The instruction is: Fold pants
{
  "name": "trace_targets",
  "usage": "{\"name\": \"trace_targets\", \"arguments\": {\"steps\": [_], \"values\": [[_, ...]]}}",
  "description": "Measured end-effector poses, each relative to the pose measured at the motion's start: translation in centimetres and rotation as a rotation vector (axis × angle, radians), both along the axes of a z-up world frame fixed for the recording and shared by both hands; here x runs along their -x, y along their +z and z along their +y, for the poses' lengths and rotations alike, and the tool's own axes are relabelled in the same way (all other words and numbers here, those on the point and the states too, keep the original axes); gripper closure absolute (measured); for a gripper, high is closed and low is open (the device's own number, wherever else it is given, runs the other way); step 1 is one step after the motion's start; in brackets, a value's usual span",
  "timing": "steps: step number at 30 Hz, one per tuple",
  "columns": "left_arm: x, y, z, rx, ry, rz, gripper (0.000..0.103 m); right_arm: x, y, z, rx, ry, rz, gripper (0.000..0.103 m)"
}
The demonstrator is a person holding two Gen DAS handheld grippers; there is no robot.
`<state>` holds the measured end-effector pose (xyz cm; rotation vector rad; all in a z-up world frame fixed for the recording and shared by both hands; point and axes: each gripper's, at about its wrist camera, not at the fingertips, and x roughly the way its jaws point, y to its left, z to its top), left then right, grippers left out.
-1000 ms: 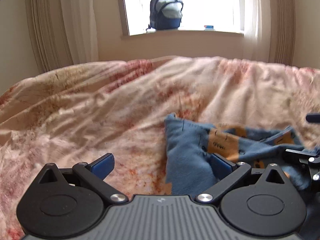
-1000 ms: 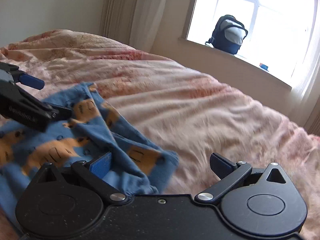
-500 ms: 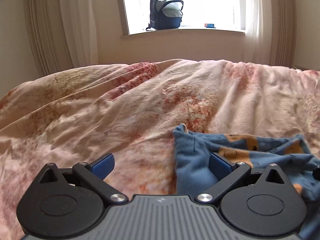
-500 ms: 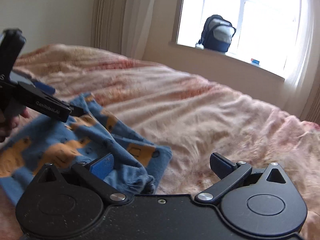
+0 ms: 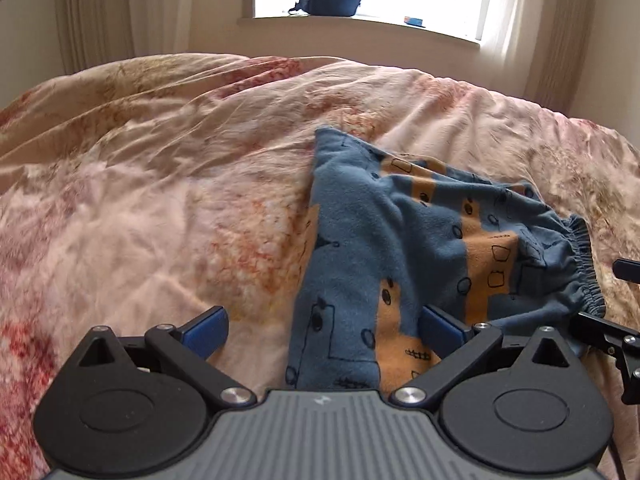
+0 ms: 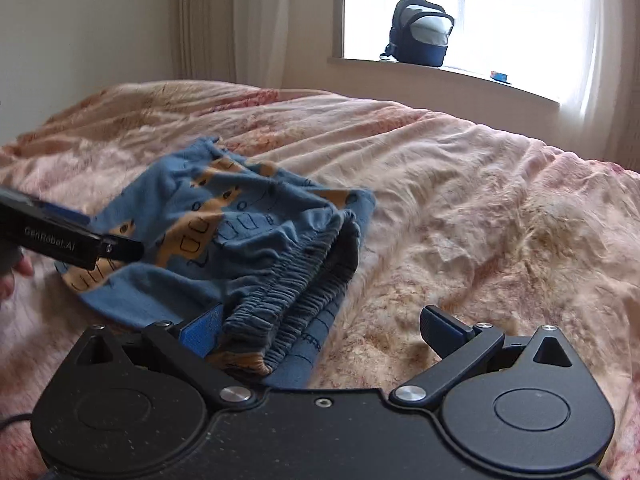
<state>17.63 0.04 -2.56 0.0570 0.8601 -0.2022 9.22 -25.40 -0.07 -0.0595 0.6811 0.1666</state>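
Small blue pants [image 5: 404, 248] with orange prints lie bunched on the bed. Their gathered elastic waistband [image 6: 296, 292] points toward my right gripper. In its own view my left gripper [image 5: 322, 330] is open: the right fingertip [image 5: 440, 326] hangs over the near end of the pants and the left one over bare cover. My right gripper [image 6: 322, 328] is open too, its left fingertip [image 6: 202, 326] right beside the waistband with nothing clamped. Each gripper shows in the other's view: the left gripper [image 6: 68, 240] at the left, the right gripper [image 5: 608, 332] at the right edge.
A rumpled pink flowered bedcover [image 5: 160, 184] spreads all around the pants. A dark backpack [image 6: 420, 36] and a small blue item [image 6: 499, 76] sit on the window sill behind the bed. Curtains [image 5: 100, 12] hang at the wall. Part of a hand [image 6: 12, 276] shows at the left.
Both views have tilted down toward the pants, which now show more fully. The waistband has come close to my right gripper's left finger. Both grippers stay open.
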Motion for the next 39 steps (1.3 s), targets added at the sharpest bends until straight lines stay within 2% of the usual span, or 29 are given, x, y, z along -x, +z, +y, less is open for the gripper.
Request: {"name": "trace_targets", "arguments": {"steps": [17,20,23,27,31,35,39], "values": [[0.4,0.6,0.8,0.018,0.016,0.035,0.0,1.1,0.3,-1.3,-0.073,0.004,-0.001,0.001],[0.2,1.0,1.0,0.041,0.005,0.033,0.0,0.5,0.6,-1.6,-0.079,0.027,-0.008,0.001],[-0.1,1.6,1.2,0.078,-0.004,-0.004,0.0,-0.8,1.1,-1.8,-0.099,0.072,-0.022,0.001],[-1.0,1.3,1.6,0.132,-0.009,-0.041,0.0,-3.7,1.2,-2.8,-0.181,0.112,-0.037,0.001],[-1.9,-0.2,2.0,0.144,0.004,-0.017,0.0,-7.3,0.5,-3.6,-0.254,0.106,-0.008,0.001],[-1.3,-0.4,2.6,0.184,-0.016,-0.028,0.0,-9.8,-0.6,-4.6,-0.395,0.128,0.044,0.001],[-0.4,-0.4,3.5,0.278,-0.052,-0.047,0.0,-10.9,-2.0,-5.9,-0.543,0.122,0.096,0.001]]}}
